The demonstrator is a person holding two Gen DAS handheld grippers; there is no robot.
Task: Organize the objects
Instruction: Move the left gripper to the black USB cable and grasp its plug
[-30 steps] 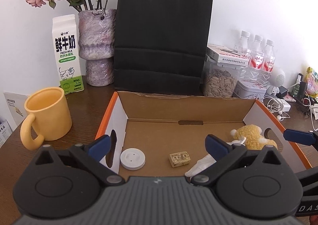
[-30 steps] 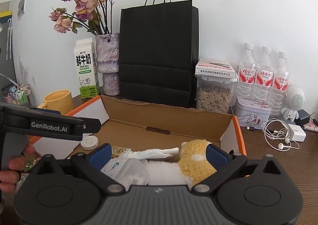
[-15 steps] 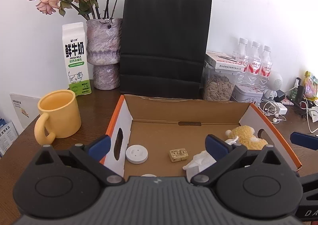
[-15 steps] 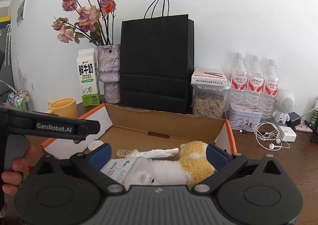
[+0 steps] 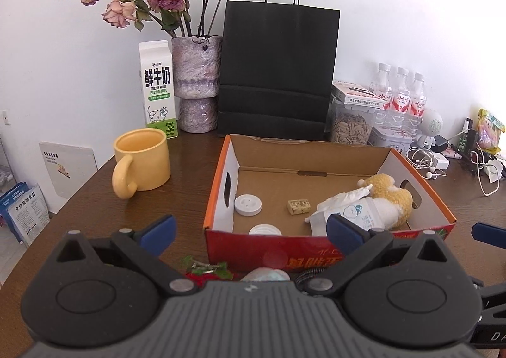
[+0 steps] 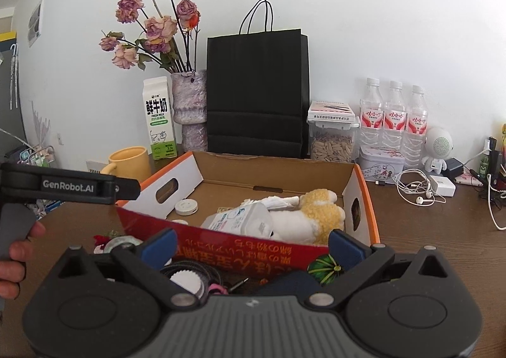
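An open cardboard box point(image 5: 316, 250) point(image 6: 240, 244) with a red front stands on the brown table. Inside lie a yellow-white plush toy point(image 5: 390, 196) point(image 6: 316, 212), a white wipes pack point(image 5: 354, 214) point(image 6: 240, 220), two white discs point(image 5: 248, 204) and a small tan packet point(image 5: 299, 206). My left gripper point(image 5: 251, 229) is open and empty, in front of the box. My right gripper point(image 6: 251, 245) is open and empty, also before the box front. Small loose items lie in front of the box: a red flower clip point(image 5: 205, 271), a watermelon ball point(image 6: 324, 267), a cable and white cap point(image 6: 186, 282).
A yellow mug point(image 5: 142, 165), milk carton point(image 5: 158, 89), vase of dried roses point(image 5: 196, 85) and black paper bag point(image 5: 275, 73) stand behind and left. A seed jar point(image 5: 351, 127), water bottles point(image 5: 400, 95), a tin, a white speaker and earphones point(image 6: 417, 190) stand at the right.
Both grippers have drawn back and up from the box. The box front and the loose items before it have come into view. Both stay open.
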